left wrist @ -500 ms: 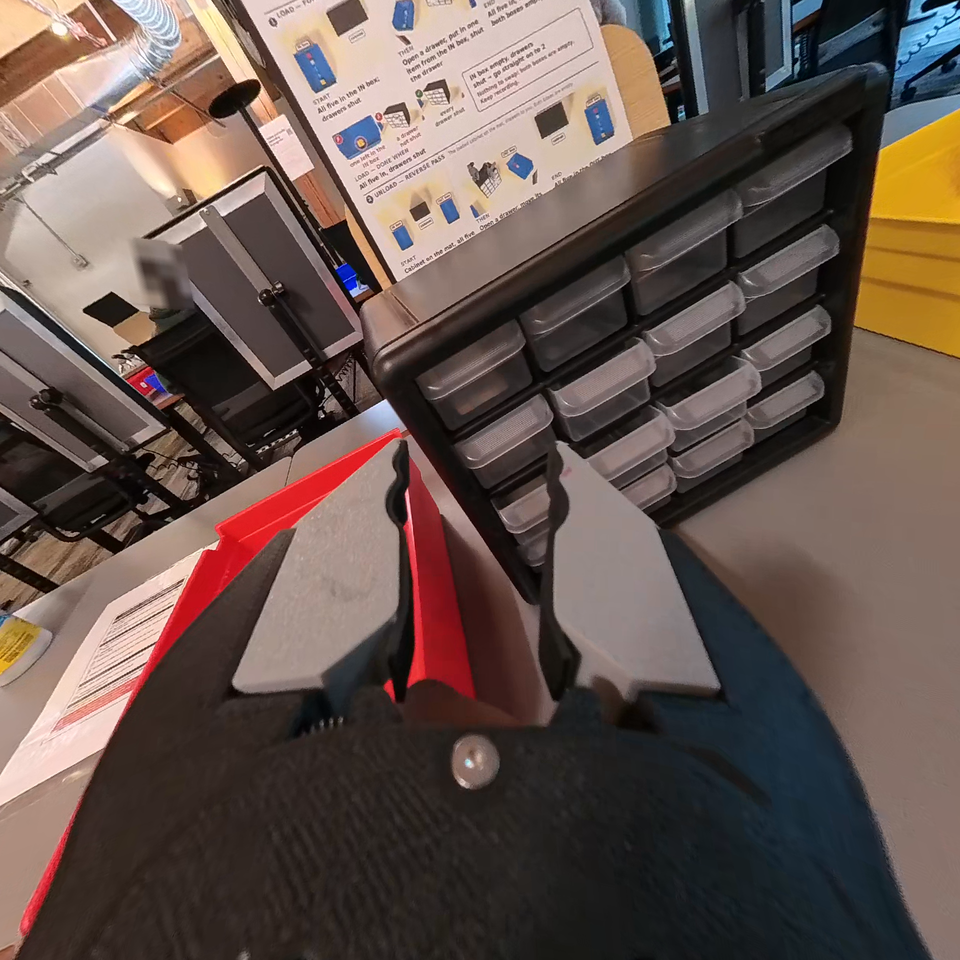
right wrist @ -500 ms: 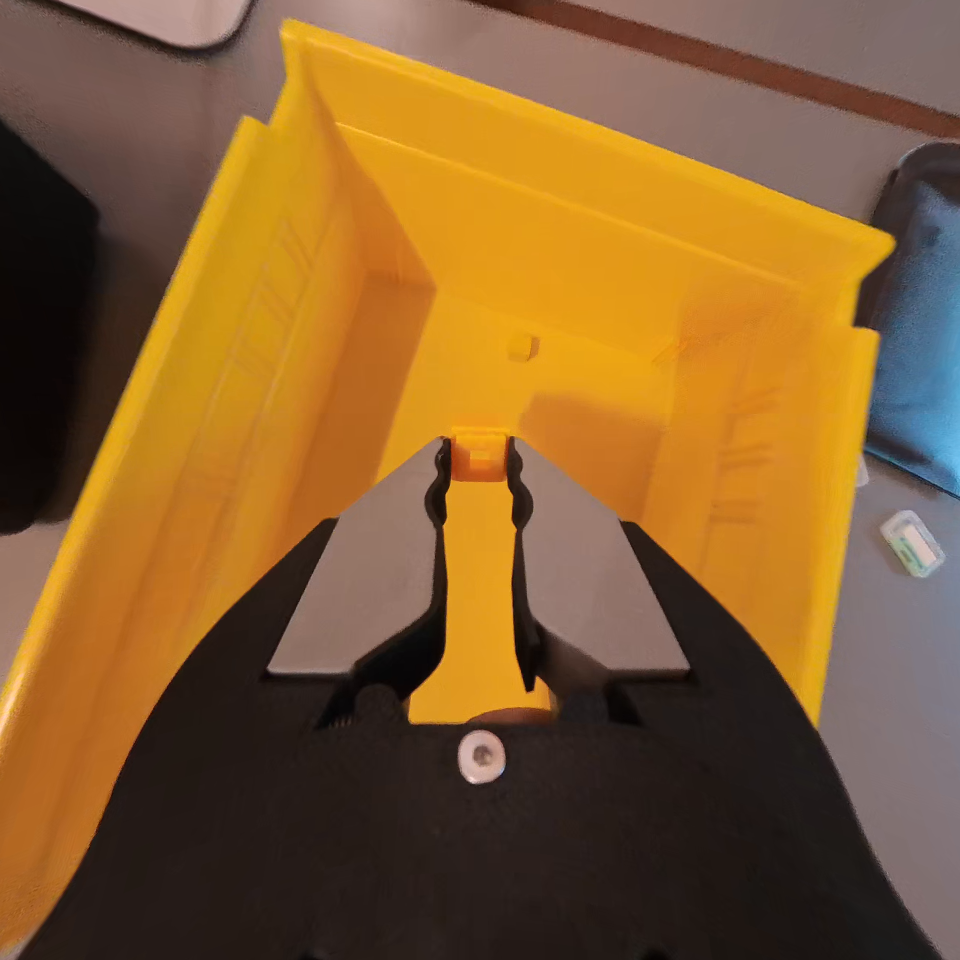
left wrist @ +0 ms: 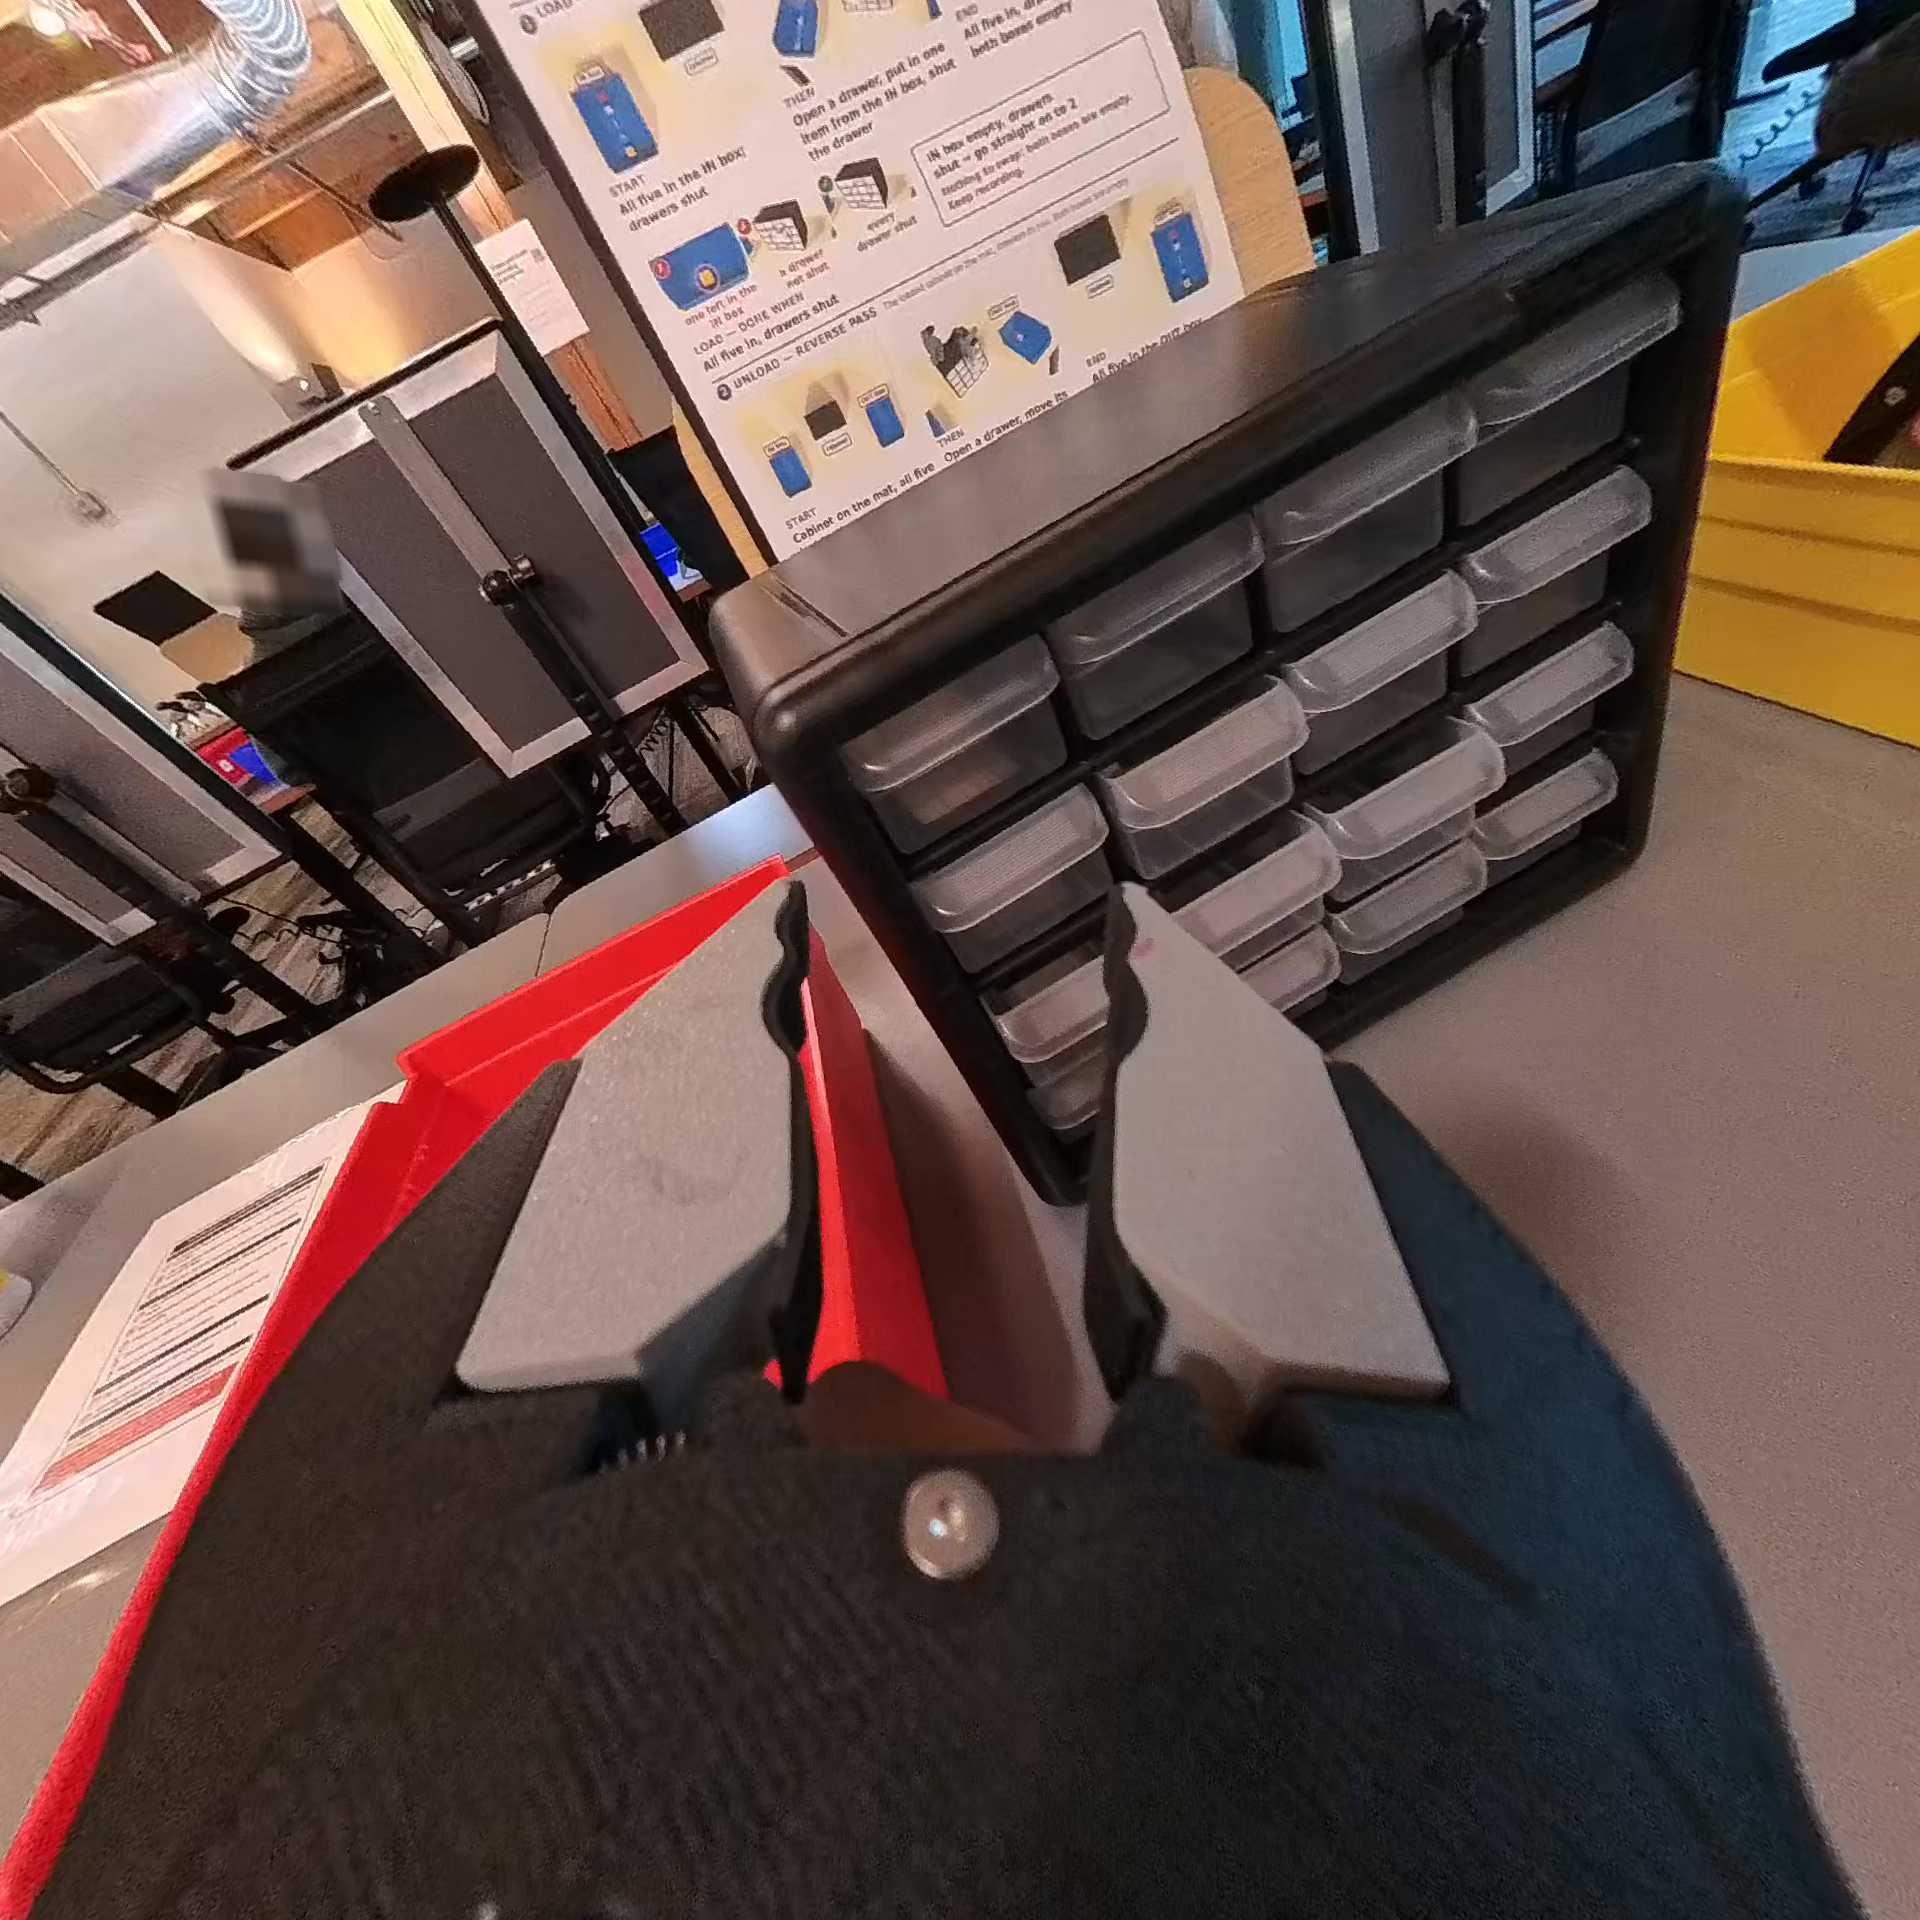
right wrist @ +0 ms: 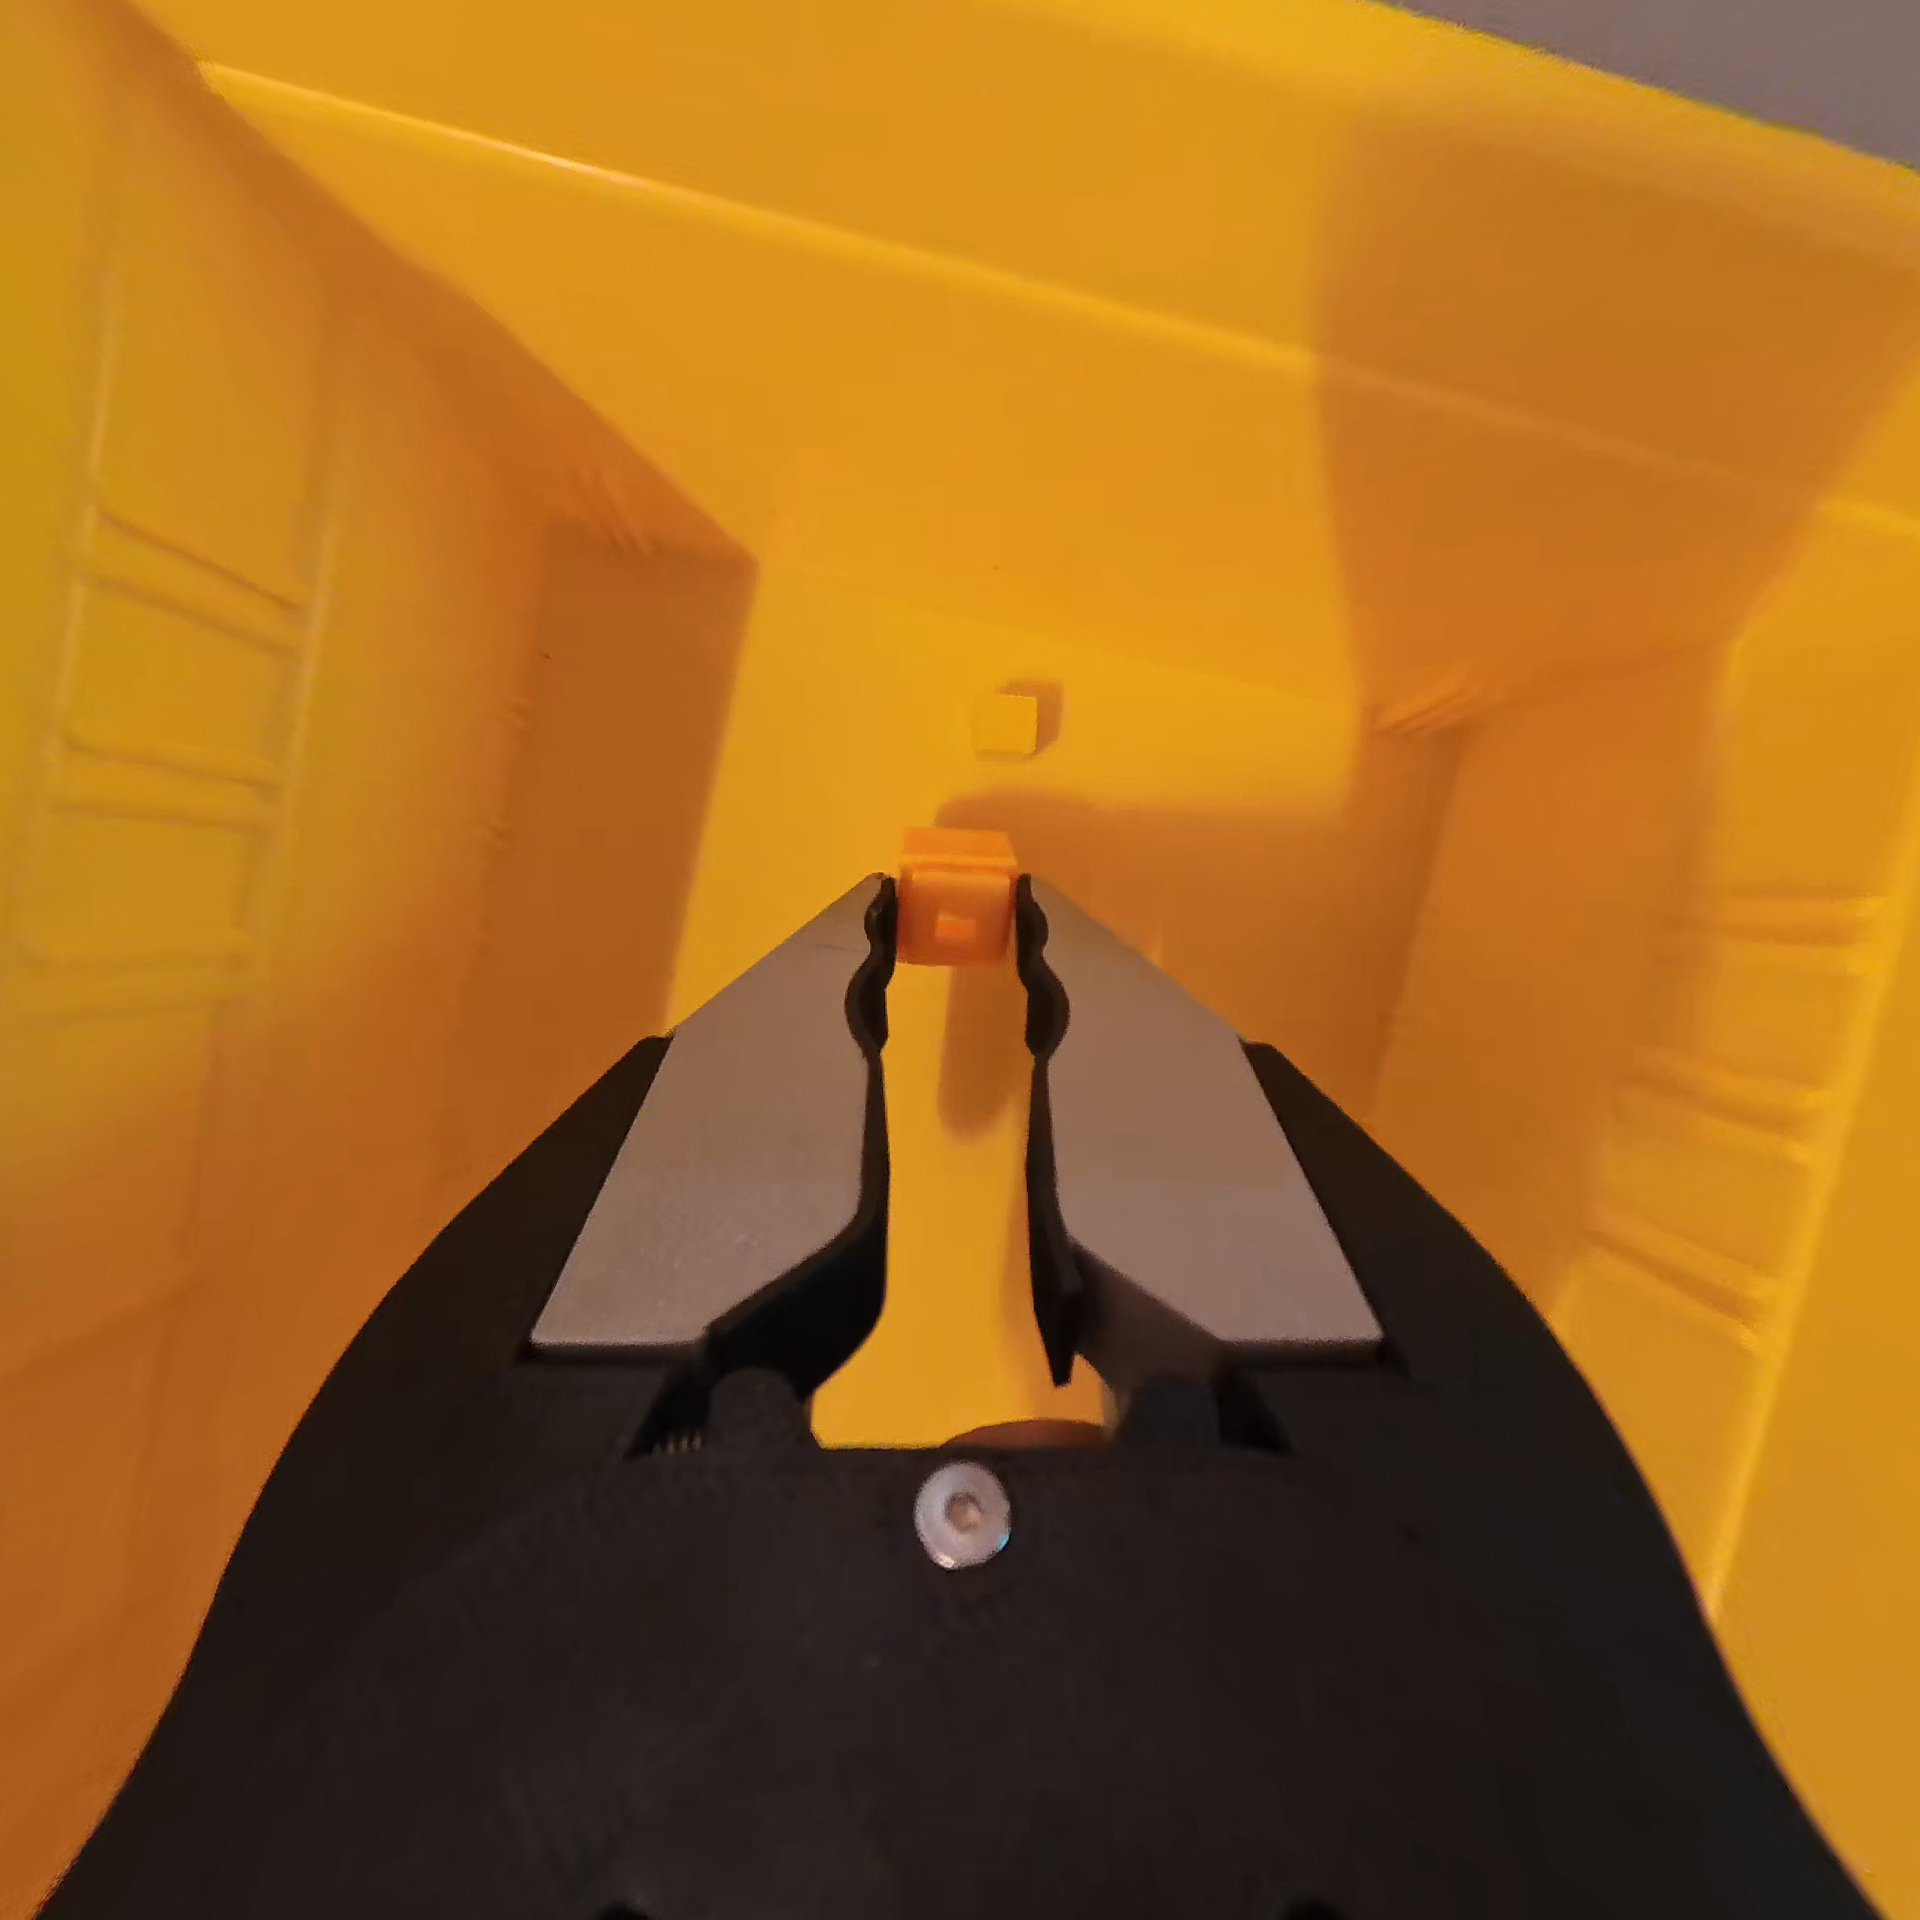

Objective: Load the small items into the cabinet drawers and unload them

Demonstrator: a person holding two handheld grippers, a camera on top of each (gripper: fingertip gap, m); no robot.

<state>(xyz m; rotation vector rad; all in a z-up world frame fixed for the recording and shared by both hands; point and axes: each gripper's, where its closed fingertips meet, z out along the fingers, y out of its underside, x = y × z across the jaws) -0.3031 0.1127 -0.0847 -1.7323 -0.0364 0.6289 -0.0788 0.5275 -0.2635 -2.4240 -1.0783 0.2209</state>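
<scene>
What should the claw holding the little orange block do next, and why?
Probably open a little and let go. The right gripper is shut on the orange block deep inside the yellow bin, near its floor, where a small yellow block already lies. All the cabinet drawers look shut and the left gripper is open and holds nothing, so this looks like unloading.

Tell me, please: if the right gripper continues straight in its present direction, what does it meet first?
Probably the floor of the yellow bin. The right gripper, shut on a small orange piece, points down into it; a small yellow cube lies just beyond, though depth is unclear.
</scene>
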